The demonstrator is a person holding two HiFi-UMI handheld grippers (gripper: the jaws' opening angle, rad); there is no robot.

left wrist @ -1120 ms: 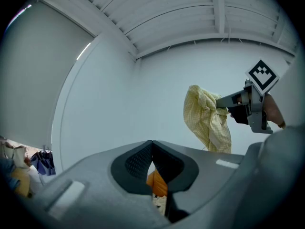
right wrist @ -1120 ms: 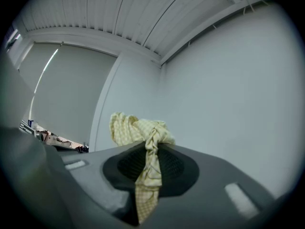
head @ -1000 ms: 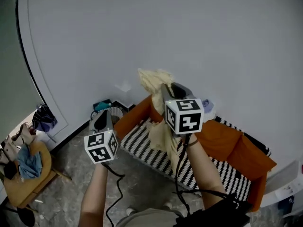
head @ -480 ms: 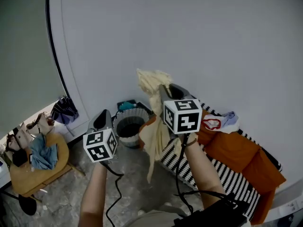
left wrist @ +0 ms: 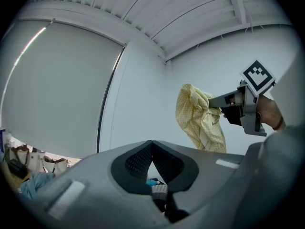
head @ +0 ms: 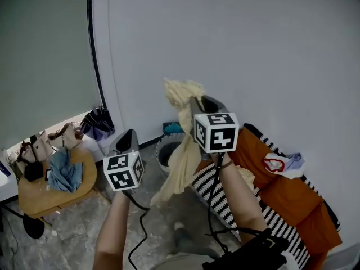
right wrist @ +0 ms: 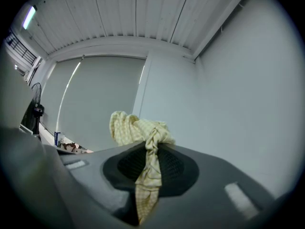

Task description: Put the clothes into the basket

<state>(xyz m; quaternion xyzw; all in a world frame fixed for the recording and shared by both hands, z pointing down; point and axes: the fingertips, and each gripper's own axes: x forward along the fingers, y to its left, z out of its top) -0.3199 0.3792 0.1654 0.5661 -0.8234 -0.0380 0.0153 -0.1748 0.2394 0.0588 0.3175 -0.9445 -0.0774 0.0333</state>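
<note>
While the right gripper point(head: 193, 103) had its 2 jaws pinched on a pale yellow checked cloth point(head: 181, 156), the cloth hung loose in the air near the round grey basket point(head: 163, 154) by the wall, not in it. Beside it, the left gripper point(head: 129, 135) pointed level, its jaws closed together on nothing.

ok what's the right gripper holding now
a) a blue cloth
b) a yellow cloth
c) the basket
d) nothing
B: in the right gripper view, the right gripper has its jaws closed on the yellow cloth, which bunches above them and hangs below.
</note>
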